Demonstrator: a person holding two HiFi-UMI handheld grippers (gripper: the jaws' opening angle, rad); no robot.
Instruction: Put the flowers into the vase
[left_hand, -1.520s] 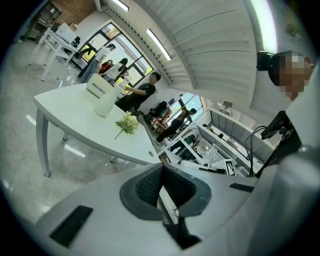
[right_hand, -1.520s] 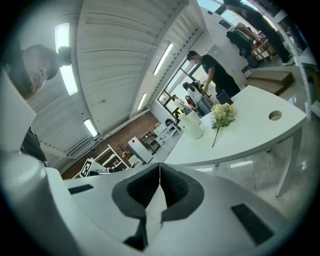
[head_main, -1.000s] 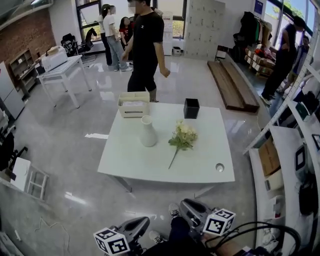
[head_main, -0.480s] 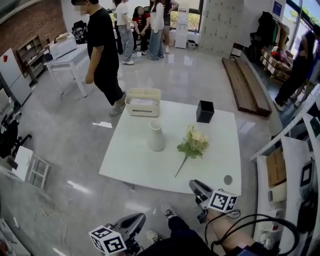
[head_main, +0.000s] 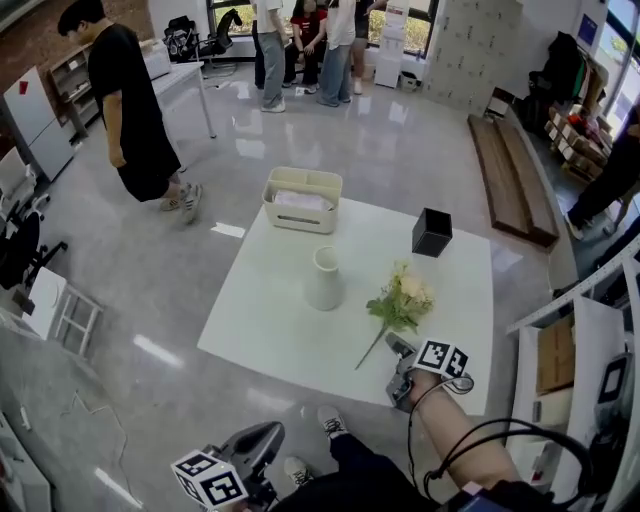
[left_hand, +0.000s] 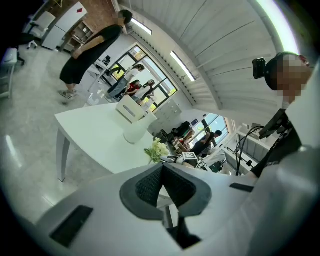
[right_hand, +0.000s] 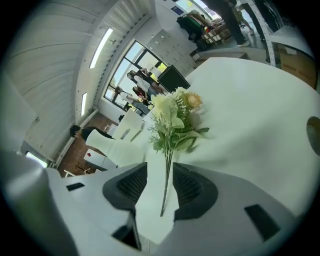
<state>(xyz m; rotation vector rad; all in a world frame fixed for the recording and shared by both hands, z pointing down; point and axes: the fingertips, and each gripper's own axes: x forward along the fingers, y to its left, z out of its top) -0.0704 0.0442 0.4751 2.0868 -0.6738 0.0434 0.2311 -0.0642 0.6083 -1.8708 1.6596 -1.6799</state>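
The right gripper (right_hand: 160, 172), jaws just opened wider, straddled the stem of the flowers (right_hand: 172, 117) without pressing; closing squarely, low down, should hold.

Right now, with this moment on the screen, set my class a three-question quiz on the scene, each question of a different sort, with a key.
1. True or false: the flowers lie on the table, outside the vase.
2. What is between the jaws of the right gripper? A. the stem of the flowers B. the black box C. the neck of the vase
3. Fill in: the gripper nearer the flowers is the ____ one.
Key: 1 true. 2 A; the jaws have just been opening and stand apart, not pressing the stem. 3 right.
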